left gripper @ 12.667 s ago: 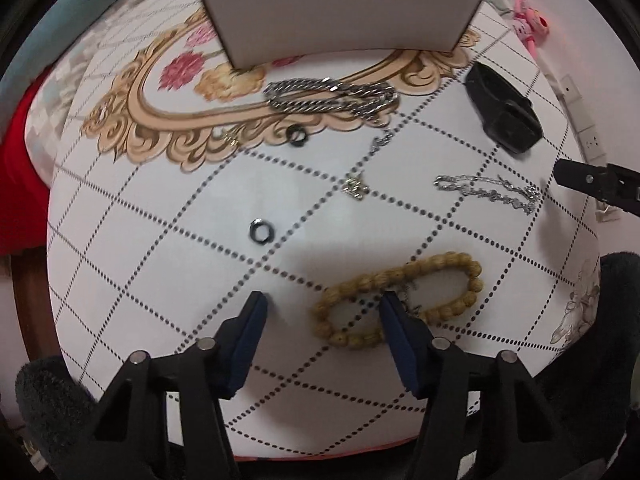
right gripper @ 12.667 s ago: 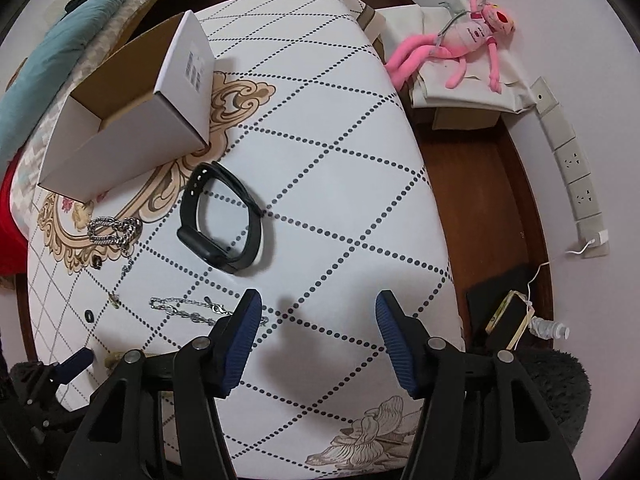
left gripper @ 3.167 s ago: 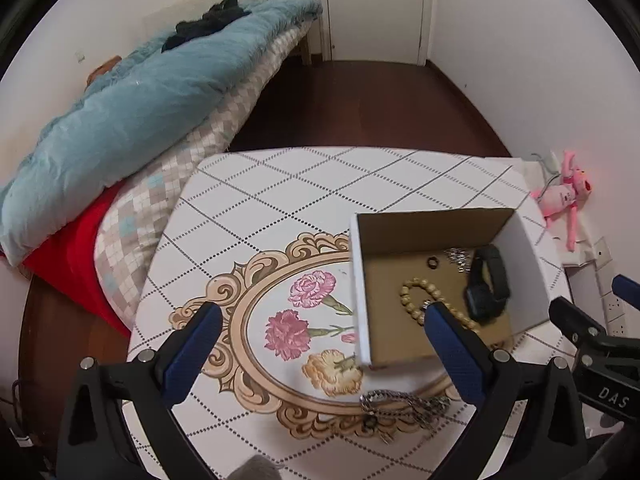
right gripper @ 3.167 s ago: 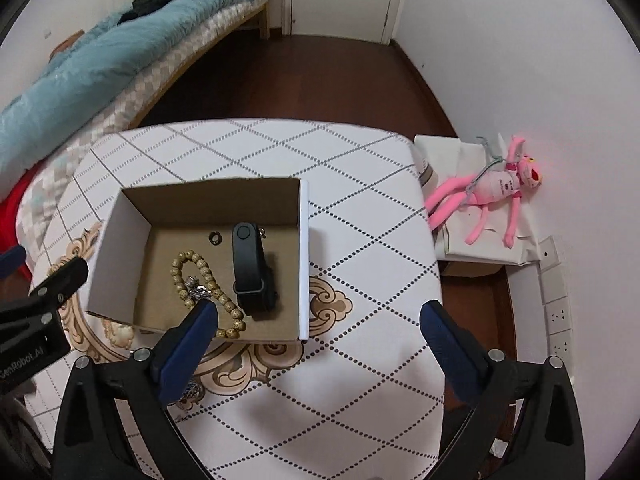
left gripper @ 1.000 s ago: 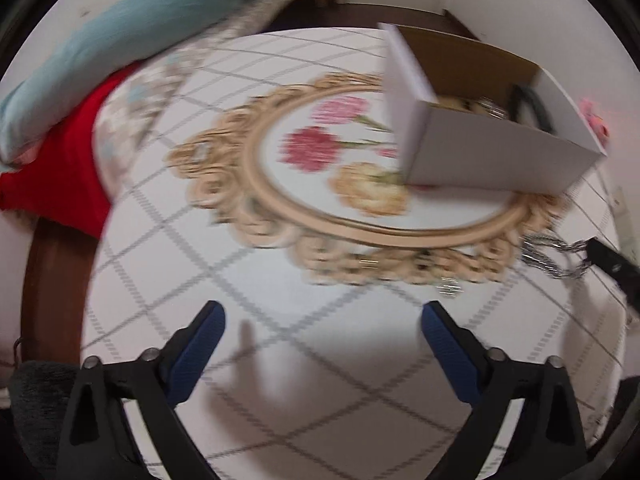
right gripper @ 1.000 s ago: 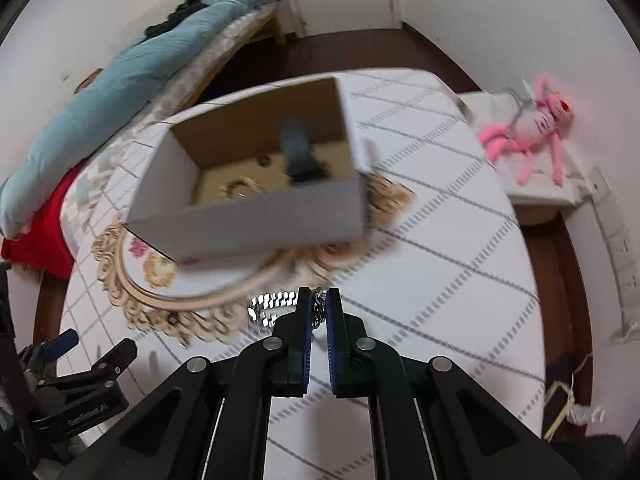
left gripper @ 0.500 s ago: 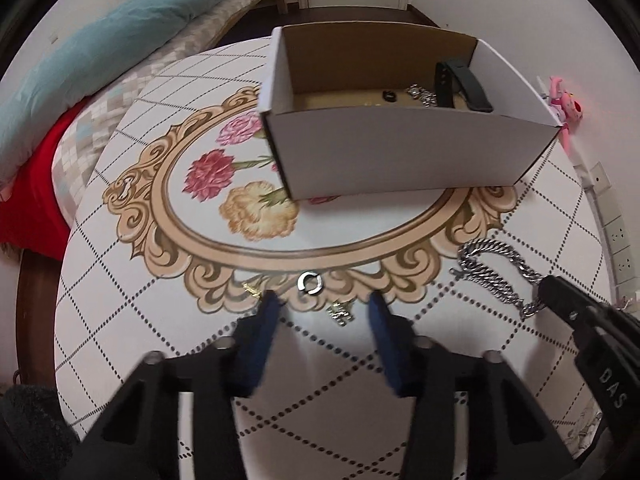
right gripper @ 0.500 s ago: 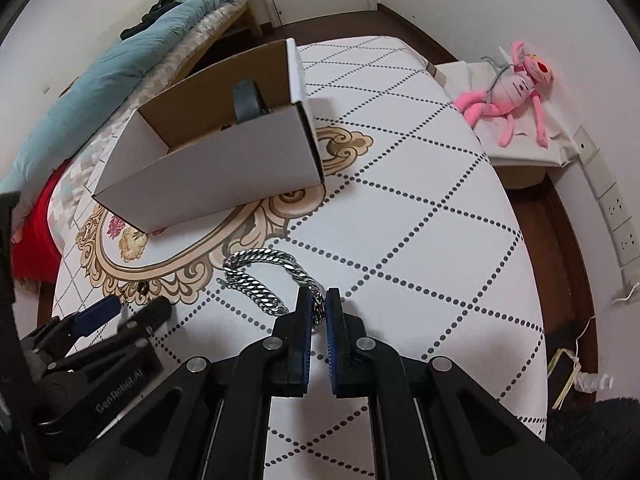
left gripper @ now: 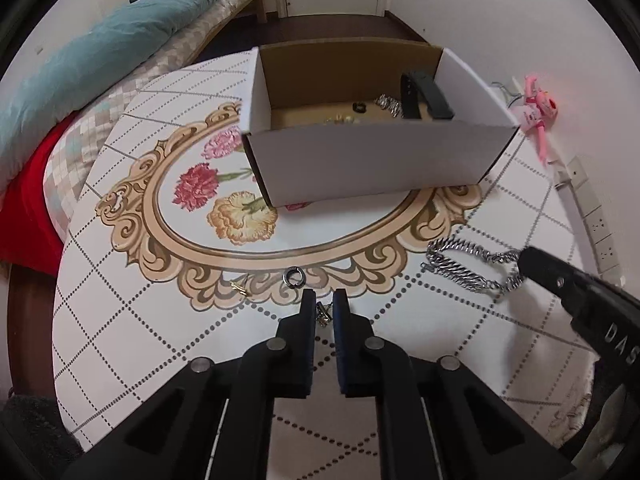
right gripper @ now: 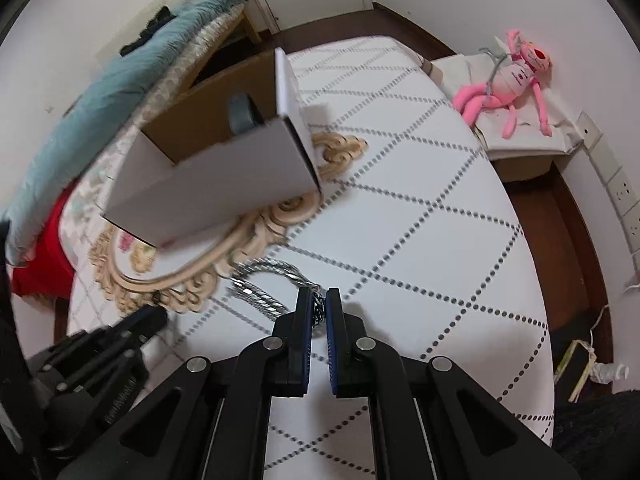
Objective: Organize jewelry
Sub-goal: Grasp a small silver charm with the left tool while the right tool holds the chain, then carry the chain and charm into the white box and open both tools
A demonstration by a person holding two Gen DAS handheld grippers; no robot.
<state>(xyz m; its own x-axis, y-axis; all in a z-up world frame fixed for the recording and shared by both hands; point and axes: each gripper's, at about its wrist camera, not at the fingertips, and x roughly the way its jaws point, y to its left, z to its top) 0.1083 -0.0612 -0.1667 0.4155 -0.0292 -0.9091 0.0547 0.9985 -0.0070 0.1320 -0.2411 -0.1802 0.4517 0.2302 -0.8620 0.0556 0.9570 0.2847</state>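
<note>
Silver chain [right gripper: 264, 286] between right claw [right gripper: 319, 309] fingertips (pinched).

left gripper [left gripper: 323, 307] around small charm [left gripper: 322, 314] (ring [left gripper: 293, 277] just beyond)

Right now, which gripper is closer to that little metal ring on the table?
Left. The left gripper sits just short of the ring; the right gripper is off to its right, clamping the chain.

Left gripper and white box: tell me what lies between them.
In the left wrist view, a small ring on the tablecloth's gold scroll border lies between left gripper and box.
</note>
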